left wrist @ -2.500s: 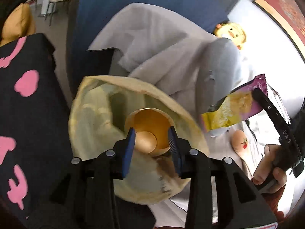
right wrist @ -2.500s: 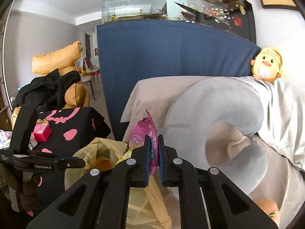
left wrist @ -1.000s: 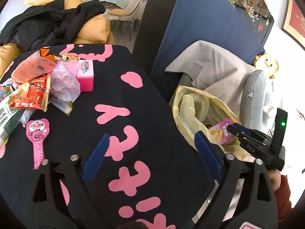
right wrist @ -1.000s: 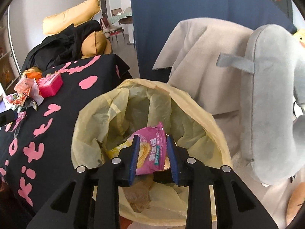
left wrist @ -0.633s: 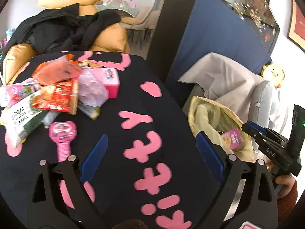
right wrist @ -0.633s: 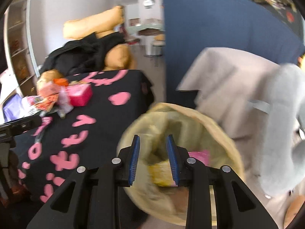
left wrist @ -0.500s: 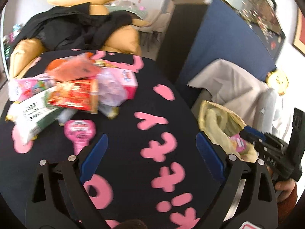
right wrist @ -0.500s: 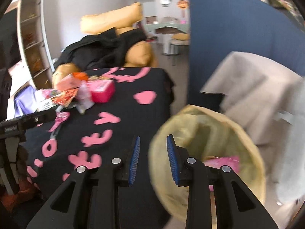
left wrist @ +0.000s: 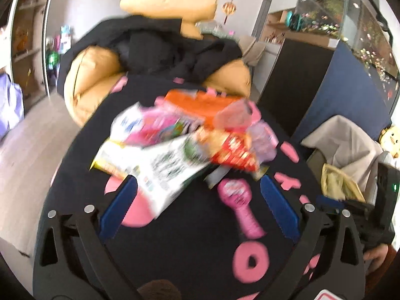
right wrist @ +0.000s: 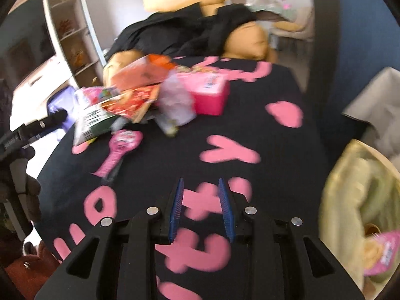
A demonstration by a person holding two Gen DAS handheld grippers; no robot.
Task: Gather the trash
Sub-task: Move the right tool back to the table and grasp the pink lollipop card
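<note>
A pile of snack wrappers lies on a black table with pink shapes; the pile also shows in the right wrist view. A pink lollipop-shaped wrapper lies nearest the left gripper, which is wide open and empty just in front of the pile. The right gripper is open and empty over the table. The yellow trash bag stands at the right, with a pink packet inside. The views are blurred.
A pink box sits at the back of the pile. Orange cushions with black clothes lie behind the table. A blue panel and a grey cover stand to the right by the bag.
The right gripper let the pink packet drop into the bag, then swung left over the table. The left gripper opened and moved left to the wrapper pile.
</note>
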